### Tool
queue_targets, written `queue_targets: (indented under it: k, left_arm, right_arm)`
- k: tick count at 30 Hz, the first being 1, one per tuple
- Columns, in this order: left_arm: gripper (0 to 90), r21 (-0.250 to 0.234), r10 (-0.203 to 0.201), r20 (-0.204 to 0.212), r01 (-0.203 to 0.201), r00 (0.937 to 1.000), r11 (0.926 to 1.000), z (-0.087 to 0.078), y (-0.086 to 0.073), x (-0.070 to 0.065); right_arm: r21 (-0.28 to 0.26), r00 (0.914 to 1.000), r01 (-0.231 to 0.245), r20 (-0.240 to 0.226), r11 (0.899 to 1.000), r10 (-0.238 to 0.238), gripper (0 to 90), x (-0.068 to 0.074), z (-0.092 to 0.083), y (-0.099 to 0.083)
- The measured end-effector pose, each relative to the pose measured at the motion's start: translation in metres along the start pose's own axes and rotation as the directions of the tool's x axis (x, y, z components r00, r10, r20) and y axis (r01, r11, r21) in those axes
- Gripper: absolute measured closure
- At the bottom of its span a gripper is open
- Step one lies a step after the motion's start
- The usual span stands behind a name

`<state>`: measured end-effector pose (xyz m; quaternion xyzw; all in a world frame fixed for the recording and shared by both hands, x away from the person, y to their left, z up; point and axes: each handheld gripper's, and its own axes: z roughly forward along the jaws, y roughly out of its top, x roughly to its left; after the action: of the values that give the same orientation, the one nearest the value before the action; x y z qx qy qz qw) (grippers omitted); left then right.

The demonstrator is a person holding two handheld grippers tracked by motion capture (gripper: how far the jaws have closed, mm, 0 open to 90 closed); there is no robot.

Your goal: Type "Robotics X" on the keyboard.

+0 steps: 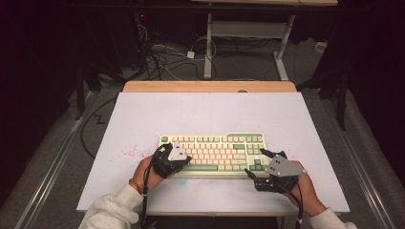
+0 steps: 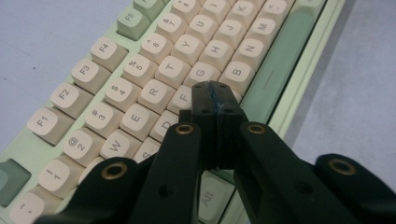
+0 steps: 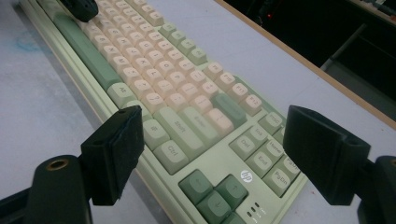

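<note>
A pale green keyboard (image 1: 215,151) with cream and green keys lies across the near middle of the white table. My left gripper (image 1: 186,159) is over the keyboard's left part, held by a hand in a white sleeve. In the left gripper view its jaws are shut together with nothing between them, and the left gripper's tip (image 2: 215,93) sits over the keyboard (image 2: 140,70) next to the F key; I cannot tell whether it touches. My right gripper (image 3: 219,154) stands open, its jaws apart over the right end of the keyboard (image 3: 154,70) near the Ctrl and arrow keys. The right gripper (image 1: 256,163) is at the keyboard's right end.
The white table top (image 1: 210,114) has a wooden strip along its far edge (image 1: 210,86) and faint red specks (image 1: 131,152) left of the keyboard. Beyond it are the legs of another table (image 1: 208,47) and cables on the floor (image 1: 162,57).
</note>
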<state>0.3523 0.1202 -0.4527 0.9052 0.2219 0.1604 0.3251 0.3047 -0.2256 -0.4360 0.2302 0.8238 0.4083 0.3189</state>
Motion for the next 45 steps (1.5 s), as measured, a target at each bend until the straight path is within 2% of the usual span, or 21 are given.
queue_targets:
  k: [5, 10, 12, 17, 45]
  left_arm:
    - [87.6, -0.003, -0.004, -0.003, 0.004, 1.0000, 1.0000, 0.000, -0.001, 0.001]
    - [87.6, 0.014, 0.000, 0.004, 0.000, 1.0000, 0.9999, 0.002, -0.002, 0.001]
    - [87.7, 0.015, 0.012, -0.004, -0.012, 0.9999, 0.9998, 0.001, -0.001, 0.000]
    - [87.6, -0.010, 0.011, -0.015, -0.011, 0.9998, 0.9999, -0.004, 0.001, 0.000]
    - [87.4, -0.058, 0.001, -0.043, -0.003, 0.9991, 0.9983, -0.014, 0.002, 0.003]
  right_arm:
    - [0.001, 1.0000, 0.005, -0.001, 1.000, -0.005, 21.2, 0.000, 0.000, 0.000]
    - [0.006, 1.0000, 0.007, -0.001, 1.000, -0.007, 21.2, 0.001, 0.000, 0.000]
    - [0.006, 1.0000, 0.008, -0.003, 1.000, -0.008, 21.2, 0.001, 0.000, 0.000]
    - [0.005, 1.0000, 0.009, -0.003, 1.000, -0.009, 21.2, 0.002, 0.000, 0.000]
    - [0.002, 0.9999, 0.010, -0.006, 1.000, -0.010, 21.2, 0.003, 0.000, 0.001]
